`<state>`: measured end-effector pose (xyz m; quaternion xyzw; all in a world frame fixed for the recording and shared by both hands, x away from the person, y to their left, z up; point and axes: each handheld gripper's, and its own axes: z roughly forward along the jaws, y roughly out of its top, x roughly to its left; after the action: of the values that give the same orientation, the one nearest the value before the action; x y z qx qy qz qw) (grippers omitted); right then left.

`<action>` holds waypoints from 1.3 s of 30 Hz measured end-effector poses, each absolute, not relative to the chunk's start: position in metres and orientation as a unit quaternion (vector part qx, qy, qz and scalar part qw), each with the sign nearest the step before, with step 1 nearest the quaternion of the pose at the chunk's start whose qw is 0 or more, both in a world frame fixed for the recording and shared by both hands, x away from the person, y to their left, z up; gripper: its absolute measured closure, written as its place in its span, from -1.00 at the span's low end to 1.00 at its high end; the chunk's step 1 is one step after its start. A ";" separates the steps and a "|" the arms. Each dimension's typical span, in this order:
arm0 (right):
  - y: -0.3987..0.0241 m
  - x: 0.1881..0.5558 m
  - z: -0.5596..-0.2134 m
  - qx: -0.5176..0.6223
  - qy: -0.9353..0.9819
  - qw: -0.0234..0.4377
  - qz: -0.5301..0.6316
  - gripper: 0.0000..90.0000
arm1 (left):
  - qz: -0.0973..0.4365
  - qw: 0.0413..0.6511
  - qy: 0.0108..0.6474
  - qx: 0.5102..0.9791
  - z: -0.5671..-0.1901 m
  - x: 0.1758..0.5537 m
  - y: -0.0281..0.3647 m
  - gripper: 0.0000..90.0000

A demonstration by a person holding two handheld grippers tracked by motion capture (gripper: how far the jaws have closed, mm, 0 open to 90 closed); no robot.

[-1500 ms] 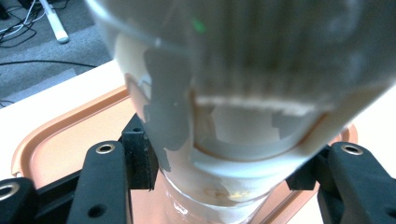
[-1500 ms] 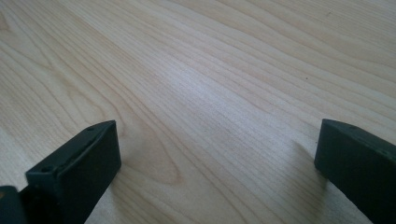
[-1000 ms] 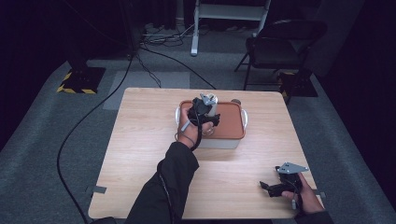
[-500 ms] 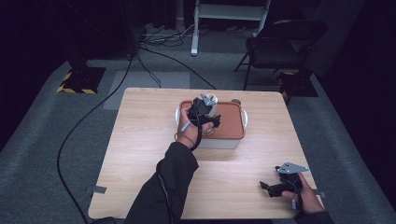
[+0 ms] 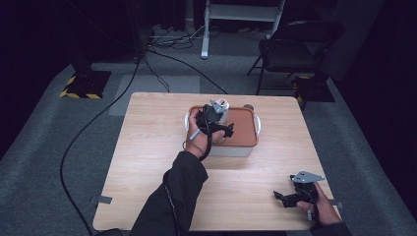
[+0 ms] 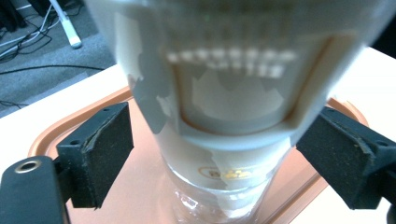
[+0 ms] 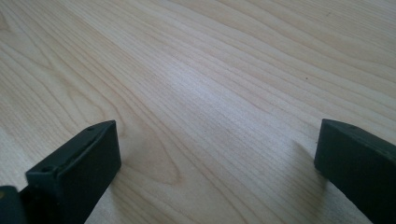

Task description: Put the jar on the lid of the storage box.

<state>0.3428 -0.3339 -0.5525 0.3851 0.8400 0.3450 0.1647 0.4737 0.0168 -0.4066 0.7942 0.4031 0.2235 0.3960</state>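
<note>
the left tool [image 6: 212,154] has just let go: its pads sit apart from the white bottle [image 6: 224,107], which stands on the orange lid [image 5: 243,129]. the put-down looks done. the right tool [image 7: 217,158] rests wide, holding nothing, on the counter [image 5: 147,147].

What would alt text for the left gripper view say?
A white-labelled bottle stands on an orange lid, between the left gripper's two black jaws, which have just been opening and stand clear of it. Wooden table and grey floor lie behind.
</note>
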 end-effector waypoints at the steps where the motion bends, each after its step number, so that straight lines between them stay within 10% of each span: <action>1: -0.334 0.343 -0.553 0.385 0.840 0.165 0.345 -1.00 | 0.226 0.394 0.404 0.794 -0.407 0.473 0.017 -0.78; 39: -0.334 0.343 -0.553 0.385 0.840 0.164 0.345 -1.00 | 0.259 0.402 0.381 0.791 -0.402 0.467 0.019 -0.96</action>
<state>0.3429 -0.3339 -0.5525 0.3852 0.8400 0.3451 0.1642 0.4672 0.0192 -0.4025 0.7912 0.3814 0.2588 0.4019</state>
